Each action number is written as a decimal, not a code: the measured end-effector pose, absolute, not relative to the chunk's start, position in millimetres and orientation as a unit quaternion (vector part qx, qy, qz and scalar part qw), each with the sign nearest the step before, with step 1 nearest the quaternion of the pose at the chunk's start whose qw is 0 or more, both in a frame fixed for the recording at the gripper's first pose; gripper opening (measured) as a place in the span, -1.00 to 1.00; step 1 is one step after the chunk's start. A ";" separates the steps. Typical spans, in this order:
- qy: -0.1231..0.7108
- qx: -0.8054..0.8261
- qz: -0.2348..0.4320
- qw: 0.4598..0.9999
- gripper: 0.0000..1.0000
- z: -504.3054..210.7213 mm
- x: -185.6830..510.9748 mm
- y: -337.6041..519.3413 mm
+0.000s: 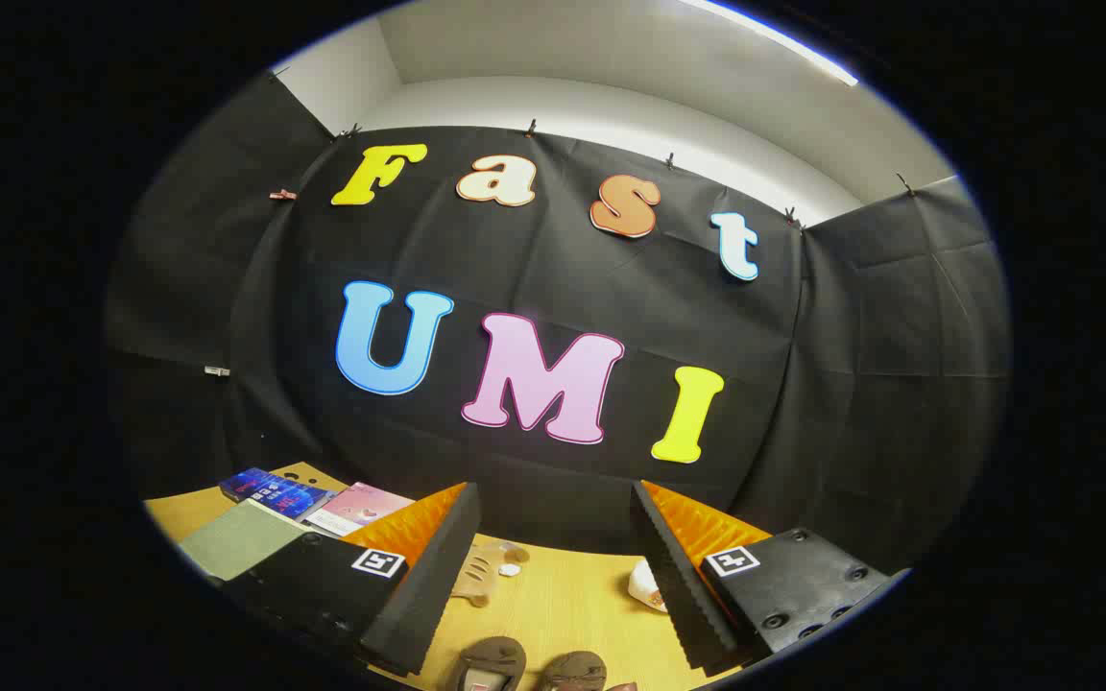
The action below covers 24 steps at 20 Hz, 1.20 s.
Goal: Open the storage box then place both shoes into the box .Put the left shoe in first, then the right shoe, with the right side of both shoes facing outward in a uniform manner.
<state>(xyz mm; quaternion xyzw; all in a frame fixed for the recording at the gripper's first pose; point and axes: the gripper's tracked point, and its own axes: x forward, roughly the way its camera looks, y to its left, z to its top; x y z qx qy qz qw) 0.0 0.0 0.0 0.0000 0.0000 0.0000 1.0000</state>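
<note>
My gripper [553, 585] is open, raised above a wooden table [563, 605], with nothing between its fingers. Low between the fingers, close to me, lie two dark brown shoes: one [491, 662] on the left and another [574, 672] just right of it, both partly cut off. A third, tan sandal-like shoe [484, 571] lies farther off beside the left finger [428, 585]. The storage box cannot be made out from here.
A small white object [646, 585] sits by the right finger [678, 585]. To the left on the table lie a grey-green flat book [236, 539], blue books [275, 491] and a pink booklet [361, 507]. The black cloth wall stands close behind the table.
</note>
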 end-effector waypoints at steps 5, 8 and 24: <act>0.003 -0.007 -0.003 1.000 0.94 -1.6 0.6 1.8; 0.010 -0.011 0.001 1.000 0.94 -6.4 0.4 5.4; 0.094 0.099 0.145 0.980 0.94 -50.3 11.0 68.3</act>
